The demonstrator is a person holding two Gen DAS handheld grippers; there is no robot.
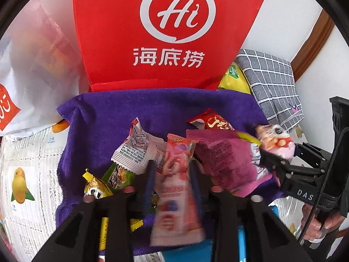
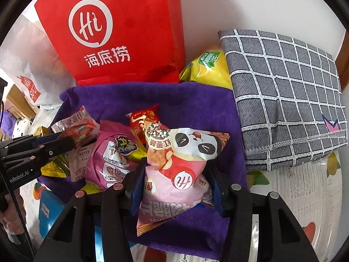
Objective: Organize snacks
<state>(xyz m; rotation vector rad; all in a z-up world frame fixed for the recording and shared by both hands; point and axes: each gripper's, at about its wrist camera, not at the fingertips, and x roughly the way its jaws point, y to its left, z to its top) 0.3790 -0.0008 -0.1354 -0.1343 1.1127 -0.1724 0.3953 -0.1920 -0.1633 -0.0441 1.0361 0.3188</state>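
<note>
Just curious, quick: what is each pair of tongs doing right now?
Left tongs: closed on a pink snack packet.
Right tongs: closed on a panda snack bag.

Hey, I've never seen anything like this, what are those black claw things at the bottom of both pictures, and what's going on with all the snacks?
Those black claws are hand-held grippers, one in each of a person's hands; no robot arm is involved. Each carries a wide-angle camera looking forward along its two fingers, so each picture is one gripper's own view.

In the left view, the left gripper is shut on a pink strawberry packet. In the right view, the right gripper is shut on a pink panda snack bag.

More wrapped snacks lie piled on a purple towel. Behind it stand a red bag with a "Hi" logo, a white plastic bag, a yellow packet and a folded grey checked cloth.
</note>
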